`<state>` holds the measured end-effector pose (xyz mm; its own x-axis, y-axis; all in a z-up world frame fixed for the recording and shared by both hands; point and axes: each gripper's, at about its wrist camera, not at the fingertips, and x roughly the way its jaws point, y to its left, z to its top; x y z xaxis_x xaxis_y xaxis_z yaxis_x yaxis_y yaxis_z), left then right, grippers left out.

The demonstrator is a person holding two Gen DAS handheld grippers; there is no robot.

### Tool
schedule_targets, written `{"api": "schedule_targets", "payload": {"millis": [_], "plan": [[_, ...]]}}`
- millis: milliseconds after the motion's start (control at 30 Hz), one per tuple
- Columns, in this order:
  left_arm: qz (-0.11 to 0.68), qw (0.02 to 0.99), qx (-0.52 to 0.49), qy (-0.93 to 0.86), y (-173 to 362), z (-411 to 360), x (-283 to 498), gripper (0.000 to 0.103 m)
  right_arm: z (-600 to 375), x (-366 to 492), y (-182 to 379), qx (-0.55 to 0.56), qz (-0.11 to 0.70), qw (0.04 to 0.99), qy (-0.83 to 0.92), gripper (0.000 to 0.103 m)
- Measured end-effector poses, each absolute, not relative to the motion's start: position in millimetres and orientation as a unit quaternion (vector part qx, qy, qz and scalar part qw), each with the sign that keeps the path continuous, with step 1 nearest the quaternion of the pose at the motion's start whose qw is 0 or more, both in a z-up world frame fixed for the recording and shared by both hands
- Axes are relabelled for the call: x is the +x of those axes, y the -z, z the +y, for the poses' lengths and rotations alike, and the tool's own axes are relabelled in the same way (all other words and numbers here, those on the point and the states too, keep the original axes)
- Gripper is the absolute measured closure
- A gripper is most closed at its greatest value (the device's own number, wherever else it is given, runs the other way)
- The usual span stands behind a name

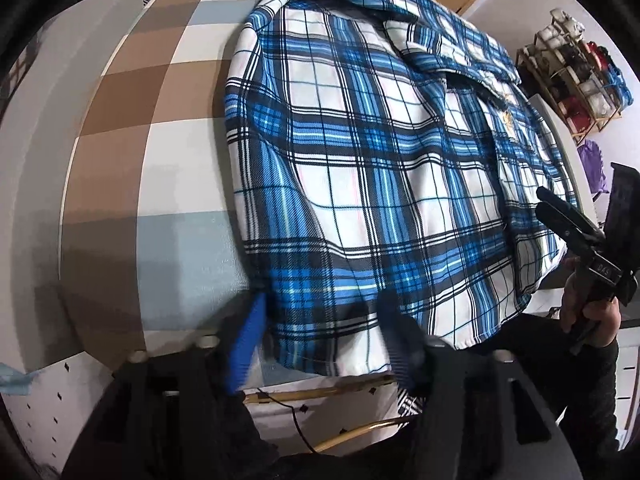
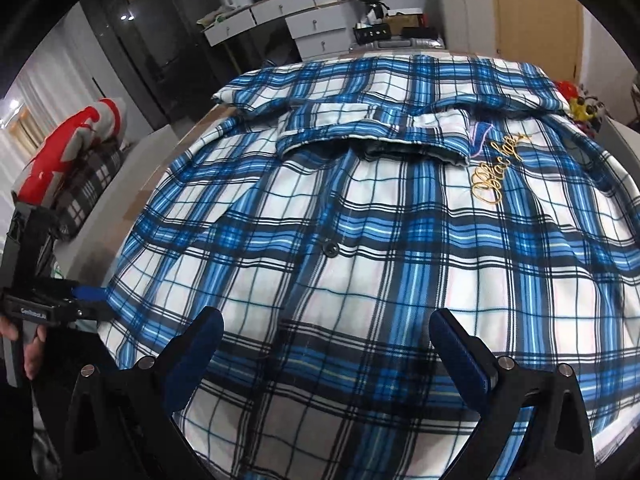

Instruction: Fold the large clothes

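A blue, white and black plaid shirt (image 1: pixel 380 168) lies spread front up on the table, collar at the far end and gold embroidery (image 2: pixel 496 172) on the chest. My left gripper (image 1: pixel 324 332) straddles the shirt's near left hem corner. Its blue finger (image 1: pixel 250 340) stands just outside the edge and the other rests over the cloth, with a wide gap and the fabric lying flat between. My right gripper (image 2: pixel 330 340) hovers open over the lower front near the button placket (image 2: pixel 330 248), pinching nothing. The right wrist view shows the left gripper (image 2: pixel 86 298) at the shirt's left edge.
A brown, grey and white checked cloth (image 1: pixel 160 128) covers the table. A cable (image 1: pixel 296 424) hangs below its front edge. Folded clothes (image 2: pixel 76 160) are stacked at the left, white drawers (image 2: pixel 288 12) stand behind, and a wooden rack (image 1: pixel 576 76) stands at the right.
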<state>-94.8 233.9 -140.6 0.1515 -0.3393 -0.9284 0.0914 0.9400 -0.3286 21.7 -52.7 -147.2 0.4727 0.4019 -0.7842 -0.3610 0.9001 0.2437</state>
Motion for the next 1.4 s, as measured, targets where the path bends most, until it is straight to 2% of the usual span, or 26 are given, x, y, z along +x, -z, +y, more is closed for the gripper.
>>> {"api": "schedule_targets", "payload": {"millis": [100,233,300,367,733,767,900,967,1133,1267,1400], "plan": [[0.63,0.749,-0.124,0.16,129.3,234.1,-97.1,0.063,-46.8,16.1,145.9,0.011,0.458,0.859,-0.229,0.0],[0.587,0.755,-0.193,0.219,108.2,234.7,-99.4,0.061,-41.5,12.1,146.7,0.001,0.458,0.857,-0.236,0.0],[0.592,0.753,-0.211,0.196,109.9,242.2,-99.3,0.044,-40.5,12.0,146.1,0.002,0.457,0.857,-0.236,0.0],[0.602,0.742,-0.232,0.185,117.7,250.5,-100.6,0.044,-41.1,12.5,146.0,0.005,0.458,0.857,-0.235,0.0],[0.638,0.759,-0.106,0.076,139.0,244.2,-119.2,0.043,-45.9,12.9,142.3,0.028,0.455,0.856,-0.242,0.0],[0.633,0.763,-0.105,0.079,139.3,242.1,-118.8,0.037,-44.8,12.1,141.6,0.026,0.453,0.857,-0.242,0.0],[0.624,0.765,-0.129,0.093,140.9,234.8,-114.0,0.027,-41.2,9.2,139.3,0.02,0.448,0.859,-0.248,0.0],[0.622,0.762,-0.151,0.099,140.6,233.7,-109.5,0.026,-39.9,8.3,139.0,0.018,0.447,0.859,-0.25,0.0],[0.592,0.73,-0.299,0.162,140.0,247.4,-98.2,0.026,-39.2,8.5,138.5,0.019,0.447,0.858,-0.253,0.0],[0.535,0.756,-0.301,0.226,116.8,238.6,-93.4,0.026,-41.3,8.3,138.3,0.023,0.446,0.858,-0.253,0.0],[0.515,0.778,-0.252,0.256,103.4,224.5,-92.6,0.026,-42.7,10.2,138.6,0.03,0.449,0.856,-0.254,0.0]]}}
